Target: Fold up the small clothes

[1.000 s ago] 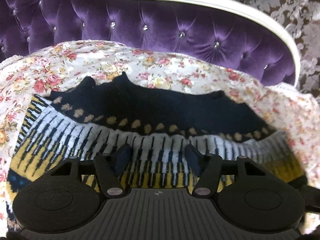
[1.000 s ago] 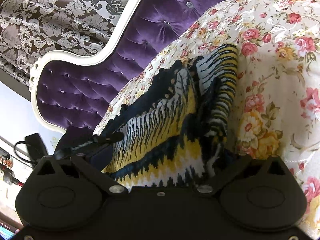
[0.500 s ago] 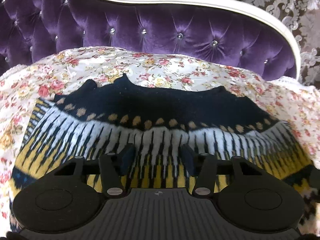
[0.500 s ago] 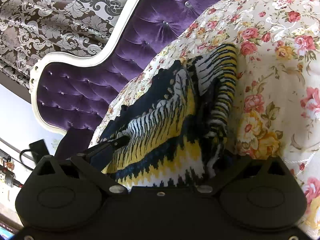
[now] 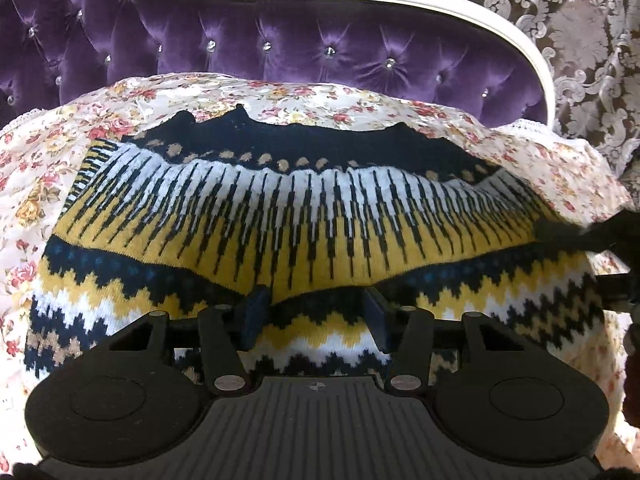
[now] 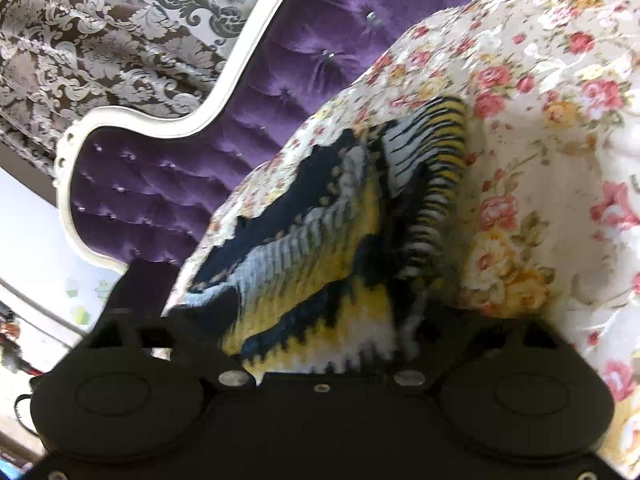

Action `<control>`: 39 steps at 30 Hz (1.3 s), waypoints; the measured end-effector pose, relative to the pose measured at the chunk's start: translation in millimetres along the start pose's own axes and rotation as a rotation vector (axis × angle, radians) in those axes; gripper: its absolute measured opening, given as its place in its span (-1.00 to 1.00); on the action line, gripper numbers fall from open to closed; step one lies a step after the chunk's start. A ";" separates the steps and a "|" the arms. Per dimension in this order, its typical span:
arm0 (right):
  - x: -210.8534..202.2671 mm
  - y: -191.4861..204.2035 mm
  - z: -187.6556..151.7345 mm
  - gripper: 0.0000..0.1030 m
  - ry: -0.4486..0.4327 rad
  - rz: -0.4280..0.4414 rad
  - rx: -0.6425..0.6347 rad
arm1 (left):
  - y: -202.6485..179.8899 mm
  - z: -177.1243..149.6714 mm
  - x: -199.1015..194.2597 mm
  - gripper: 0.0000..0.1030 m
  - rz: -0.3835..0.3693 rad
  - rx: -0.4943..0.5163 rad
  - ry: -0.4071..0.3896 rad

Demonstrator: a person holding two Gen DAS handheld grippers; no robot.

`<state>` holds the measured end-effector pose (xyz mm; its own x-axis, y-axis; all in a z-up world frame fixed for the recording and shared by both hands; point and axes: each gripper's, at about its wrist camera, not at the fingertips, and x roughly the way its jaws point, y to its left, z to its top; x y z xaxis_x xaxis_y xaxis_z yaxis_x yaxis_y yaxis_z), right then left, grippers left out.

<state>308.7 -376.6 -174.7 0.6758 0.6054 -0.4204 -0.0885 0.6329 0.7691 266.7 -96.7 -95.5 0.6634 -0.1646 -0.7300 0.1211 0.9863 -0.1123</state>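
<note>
Knitted sweater (image 5: 312, 216), patterned in navy, white and mustard-yellow bands with zigzags, lies spread on the floral bedspread (image 5: 304, 96) close to the bed's head edge, its navy hem toward the purple tufted headboard (image 5: 280, 48). A folded-over layer covers the upper part; its yellow edge runs across the garment, with the zigzag bands showing below it.

The left gripper (image 5: 314, 320) hangs over the near edge of the sweater, its two blue-padded fingers (image 5: 254, 316) standing apart on either side of a stretch of the yellow fold edge. The pads do not press on the knit, so the tongs are spread.

In the right wrist view the sweater (image 6: 320, 248) bunches up in ridges against the bedspread (image 6: 540, 160), and the picture is blurred. The right gripper (image 6: 320, 344) has the garment's zigzag end between its fingers, and its jaws are closing; the fingertips are hidden under the knit, so I cannot tell whether they already pinch it.

A white scrolled frame (image 6: 168, 124) borders the headboard, with damask wallpaper (image 6: 100, 40) behind.
</note>
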 end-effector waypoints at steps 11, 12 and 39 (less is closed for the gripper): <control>-3.5 3.6 -6.8 -0.39 -0.059 -0.051 -0.050 | 26.8 5.3 -9.1 -0.04 -0.102 -0.144 0.005; -4.1 6.0 -7.4 -0.40 -0.061 -0.062 -0.062 | 33.8 7.0 -13.1 -0.04 -0.116 -0.172 0.002; 111.2 243.1 -43.1 -0.43 0.100 -0.204 -0.531 | 177.7 -38.8 -101.1 0.90 -0.020 -0.204 -0.087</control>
<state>330.8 -134.5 -55.2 0.6478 0.4722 -0.5977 -0.3365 0.8814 0.3316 192.6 95.8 -67.8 0.7248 -0.1763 -0.6660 -0.0108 0.9637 -0.2669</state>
